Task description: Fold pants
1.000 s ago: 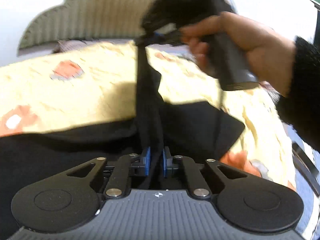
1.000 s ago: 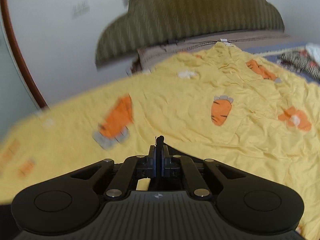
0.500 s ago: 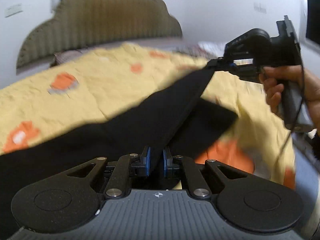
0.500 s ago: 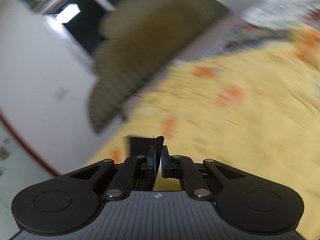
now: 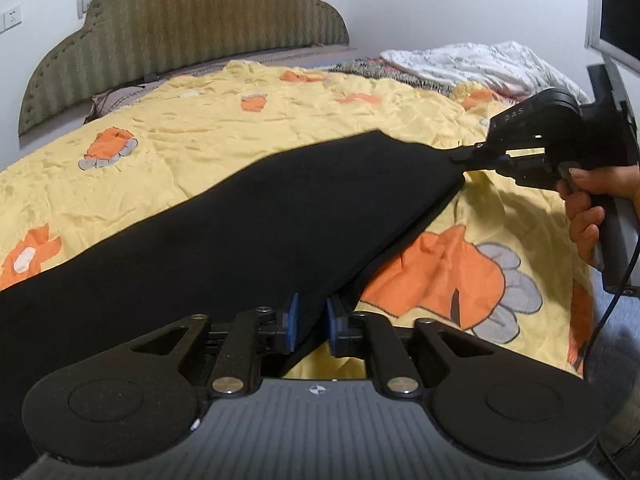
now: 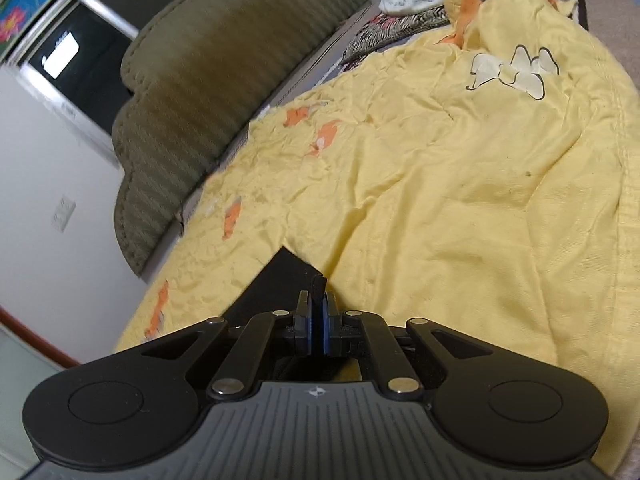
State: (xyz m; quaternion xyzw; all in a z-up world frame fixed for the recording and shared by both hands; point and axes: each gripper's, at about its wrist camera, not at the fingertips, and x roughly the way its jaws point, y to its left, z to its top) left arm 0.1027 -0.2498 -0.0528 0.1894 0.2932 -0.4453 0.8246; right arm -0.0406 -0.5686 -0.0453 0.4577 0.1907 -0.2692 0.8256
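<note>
Your left gripper has its blue-padded fingers pinching one edge of the black pants. Your right gripper has its fingers pressed together on the far corner of the same garment; the right wrist view shows a black tab of cloth standing up between the pads.

The pants stretch in a taut band between the two grippers, above the yellow bedspread with its orange prints. The band's lower left part runs out of the left wrist frame, so its full extent is cut off.

No containers in view. The bed carries only the bedspread, a white crumpled cloth and a striped fabric at its far side.

Your right hand is partly cut by the frame edge. The padded headboard sits behind the bed. In the right wrist view, only a dark triangle of the pants shows ahead of the gripper; the rest is hidden beneath the gripper body.
</note>
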